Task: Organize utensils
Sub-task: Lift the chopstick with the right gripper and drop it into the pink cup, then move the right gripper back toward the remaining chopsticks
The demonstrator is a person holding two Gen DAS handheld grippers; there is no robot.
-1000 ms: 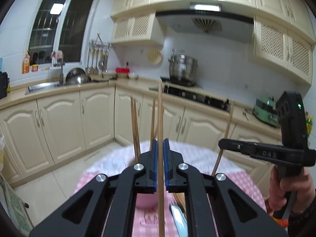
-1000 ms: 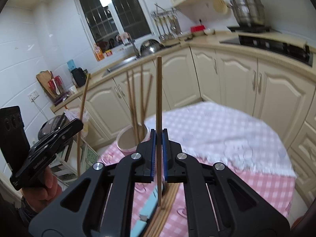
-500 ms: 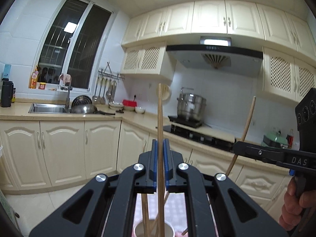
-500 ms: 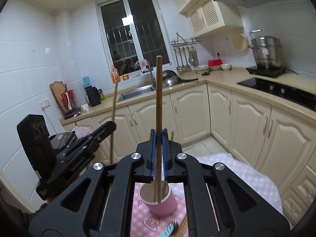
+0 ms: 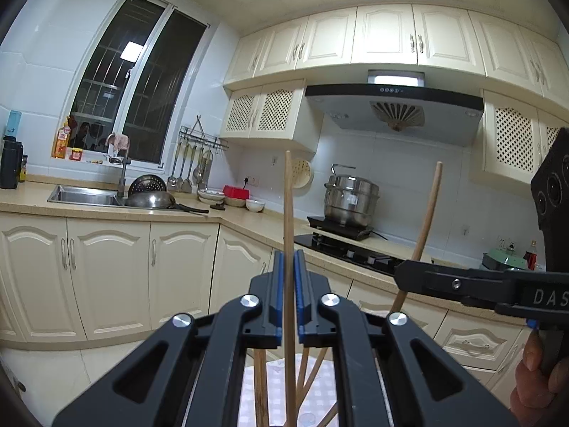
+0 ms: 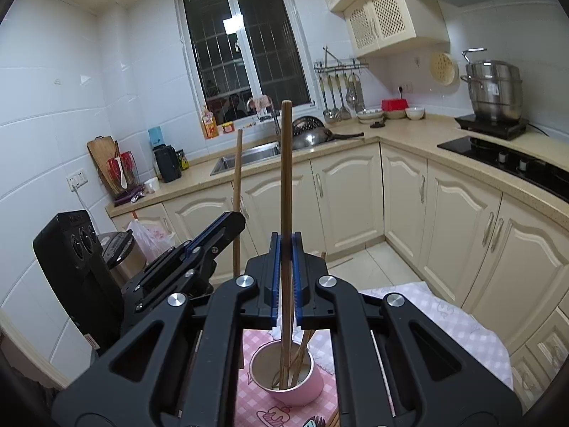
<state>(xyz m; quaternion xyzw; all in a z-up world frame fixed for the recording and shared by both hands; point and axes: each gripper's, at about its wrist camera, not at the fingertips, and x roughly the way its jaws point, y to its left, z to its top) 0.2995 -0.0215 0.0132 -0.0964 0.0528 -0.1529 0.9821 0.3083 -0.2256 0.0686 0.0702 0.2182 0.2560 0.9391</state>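
Each hand-held gripper pinches one slim, round, brown wooden chopstick upright: left hand-held gripper (image 5: 288, 295), right hand-held gripper (image 6: 286, 277). The right's chopstick (image 6: 286, 192) dips into the pink round cup (image 6: 295, 388).

Upright wooden chopsticks (image 6: 285, 192) above pink cup (image 6: 288, 380)

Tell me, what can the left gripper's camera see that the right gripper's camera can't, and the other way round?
Only the left wrist view shows the full range hood and the row of upper cabinets above it.

Only the right wrist view shows the pink cup with chopsticks standing in it, the wooden cutting board and the rice cooker.

Both show the sink, the steel steamer pot and a gripper shut on an upright chopstick.
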